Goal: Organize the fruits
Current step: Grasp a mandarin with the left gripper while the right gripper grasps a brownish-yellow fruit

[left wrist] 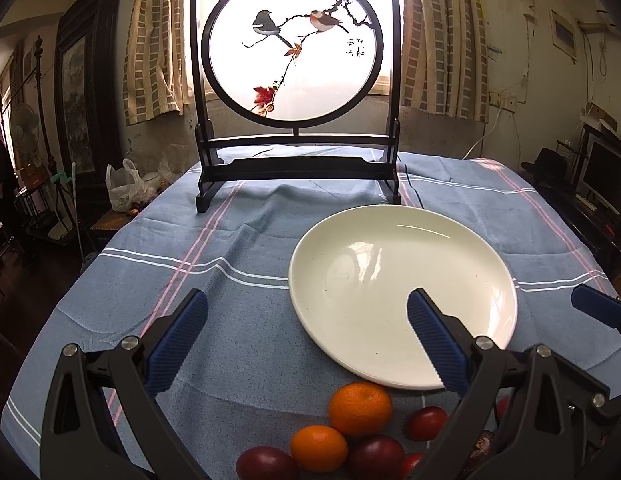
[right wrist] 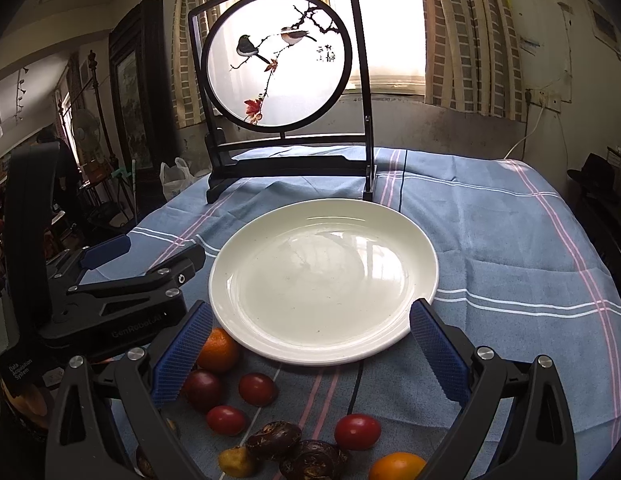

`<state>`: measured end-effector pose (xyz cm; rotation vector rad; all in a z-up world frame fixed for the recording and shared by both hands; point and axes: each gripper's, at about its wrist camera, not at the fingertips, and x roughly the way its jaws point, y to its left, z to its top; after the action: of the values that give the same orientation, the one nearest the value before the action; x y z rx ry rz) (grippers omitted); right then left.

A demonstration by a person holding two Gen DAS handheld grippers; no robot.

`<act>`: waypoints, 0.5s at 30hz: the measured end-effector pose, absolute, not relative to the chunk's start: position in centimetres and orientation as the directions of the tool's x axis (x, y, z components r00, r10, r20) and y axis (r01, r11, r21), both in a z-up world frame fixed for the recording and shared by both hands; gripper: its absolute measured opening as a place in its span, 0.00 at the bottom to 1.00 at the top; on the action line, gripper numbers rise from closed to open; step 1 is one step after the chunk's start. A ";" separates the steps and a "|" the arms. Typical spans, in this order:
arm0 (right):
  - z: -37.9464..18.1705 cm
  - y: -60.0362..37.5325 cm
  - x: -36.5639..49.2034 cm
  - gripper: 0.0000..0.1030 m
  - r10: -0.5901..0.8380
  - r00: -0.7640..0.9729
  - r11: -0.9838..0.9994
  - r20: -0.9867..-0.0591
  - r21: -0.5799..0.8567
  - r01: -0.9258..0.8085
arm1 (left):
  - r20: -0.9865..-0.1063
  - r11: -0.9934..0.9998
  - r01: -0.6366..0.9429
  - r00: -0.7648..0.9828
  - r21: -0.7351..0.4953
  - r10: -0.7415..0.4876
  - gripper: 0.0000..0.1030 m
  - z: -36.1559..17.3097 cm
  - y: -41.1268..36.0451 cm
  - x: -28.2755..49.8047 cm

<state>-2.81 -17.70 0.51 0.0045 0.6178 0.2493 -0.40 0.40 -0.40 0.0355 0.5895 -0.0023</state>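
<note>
An empty white plate [left wrist: 402,296] [right wrist: 322,280] lies on the blue striped tablecloth. In front of it lie fruits: oranges [left wrist: 359,409] [right wrist: 217,350], dark plums [left wrist: 375,456] [right wrist: 201,389], red tomatoes [left wrist: 426,423] [right wrist: 357,432] and brown mottled fruits [right wrist: 273,440]. My left gripper [left wrist: 306,300] is open and empty, above the cloth behind the fruit pile; it shows in the right wrist view [right wrist: 146,252]. My right gripper [right wrist: 310,312] is open and empty over the plate's near rim; one of its fingertips [left wrist: 598,306] shows in the left wrist view.
A dark wooden screen with a round bird painting [left wrist: 296,80] [right wrist: 286,80] stands at the back of the table. A black cable [right wrist: 356,384] runs under the plate. Furniture and a plastic bag [left wrist: 124,188] stand left of the table.
</note>
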 end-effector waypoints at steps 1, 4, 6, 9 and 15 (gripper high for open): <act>0.9 -17.7 -3.2 0.96 0.235 0.790 0.969 -0.566 0.072 -0.237 | -0.556 0.999 0.017 0.831 0.035 0.005 0.95 -0.3 0.4 -0.7; 1.9 -18.4 -5.0 0.96 0.248 0.791 0.962 -0.559 0.045 -0.269 | -0.560 0.998 0.054 0.828 0.029 -0.029 0.95 0.0 0.5 -2.1; 2.2 -19.1 -6.5 0.96 0.243 0.777 0.957 -0.581 0.014 -0.289 | -0.570 0.995 0.088 0.820 0.040 -0.049 0.95 0.0 0.7 -3.5; 2.0 -20.3 -8.9 0.96 0.250 0.746 0.947 -0.617 -0.004 -0.321 | -0.583 0.989 0.140 0.807 0.044 -0.088 0.95 0.0 1.5 -5.9; -0.6 -23.2 -14.7 0.96 0.249 0.660 0.927 -0.709 -0.022 -0.374 | -0.638 0.946 0.323 0.734 0.028 -0.231 0.95 -0.8 2.0 -11.7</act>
<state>-14.68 -23.24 -0.58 -0.1720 0.7739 0.3545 -11.67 1.99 -0.78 0.1409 0.6817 -0.3059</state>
